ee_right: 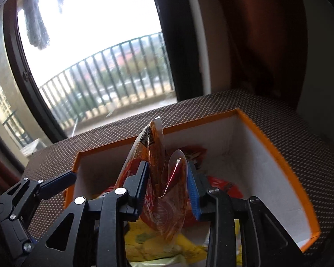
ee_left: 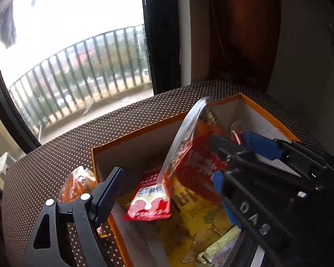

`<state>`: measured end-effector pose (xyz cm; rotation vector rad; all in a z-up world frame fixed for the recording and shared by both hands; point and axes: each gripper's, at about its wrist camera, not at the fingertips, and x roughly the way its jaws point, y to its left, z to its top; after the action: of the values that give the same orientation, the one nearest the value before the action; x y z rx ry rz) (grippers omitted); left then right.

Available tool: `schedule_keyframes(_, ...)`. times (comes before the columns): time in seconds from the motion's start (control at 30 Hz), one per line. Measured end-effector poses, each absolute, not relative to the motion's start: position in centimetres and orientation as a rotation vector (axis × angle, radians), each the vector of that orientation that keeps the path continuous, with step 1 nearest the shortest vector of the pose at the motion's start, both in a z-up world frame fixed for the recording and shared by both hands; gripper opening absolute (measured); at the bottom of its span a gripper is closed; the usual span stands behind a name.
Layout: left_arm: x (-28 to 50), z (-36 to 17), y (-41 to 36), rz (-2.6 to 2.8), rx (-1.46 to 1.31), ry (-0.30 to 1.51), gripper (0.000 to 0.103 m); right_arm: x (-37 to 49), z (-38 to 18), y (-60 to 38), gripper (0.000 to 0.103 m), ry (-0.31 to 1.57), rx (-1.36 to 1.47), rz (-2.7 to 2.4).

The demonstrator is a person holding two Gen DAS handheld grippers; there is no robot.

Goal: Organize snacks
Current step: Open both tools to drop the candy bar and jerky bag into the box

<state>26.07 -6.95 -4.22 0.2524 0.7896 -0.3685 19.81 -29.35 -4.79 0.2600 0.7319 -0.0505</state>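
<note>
An orange-rimmed box (ee_left: 144,129) (ee_right: 278,155) with white walls stands on a dotted brown cloth. My right gripper (ee_right: 168,183) (ee_left: 237,139) is over the box, shut on a crumpled orange-red snack bag (ee_right: 153,155) (ee_left: 189,146) that stands upright between its pads. My left gripper (ee_left: 167,194) hangs open over the box's near left corner. A small red packet (ee_left: 149,204) lies tilted between its fingers, touching neither pad. Under it rests a yellow chip bag (ee_left: 196,222) (ee_right: 149,244).
An orange packet (ee_left: 78,184) lies on the cloth (ee_left: 78,138) just outside the box's left wall. More red packets (ee_right: 225,187) sit deep in the box. A window with a balcony railing (ee_left: 78,66) is behind, and a brown curtain (ee_left: 245,33) hangs at the right.
</note>
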Motion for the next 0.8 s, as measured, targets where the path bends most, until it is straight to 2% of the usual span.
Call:
schedule_keyframes(0.07, 26.0, -4.3, -6.7, -0.369, 0.245, 0.793, 0.084, 20.0, -5.0, -28.9, 0.047, 0.752, 0.257, -0.040)
schedule_keyframes(0.13, 25.8, -4.2, -6.6, -0.372, 0.234, 0.794, 0.084, 19.8, -5.0, -28.7, 0.073, 0.747, 0.262, -0.033)
schedule_keyframes(0.2, 25.5, -4.0, -6.5, -0.365, 0.228, 0.788, 0.085, 19.3, -4.7, -28.5, 0.079, 0.725, 0.262, -0.029)
schedule_keyframes(0.43, 23.4, -3.2, -5.8, -0.353, 0.210, 0.751, 0.086, 17.4, -4.0, -27.6, 0.090, 0.709, 0.252, -0.020)
schedule_keyframes(0.8, 19.6, -1.9, -4.3, -0.334, 0.177, 0.697, 0.087, 13.9, -2.3, -25.4, 0.093, 0.680, 0.212, -0.025)
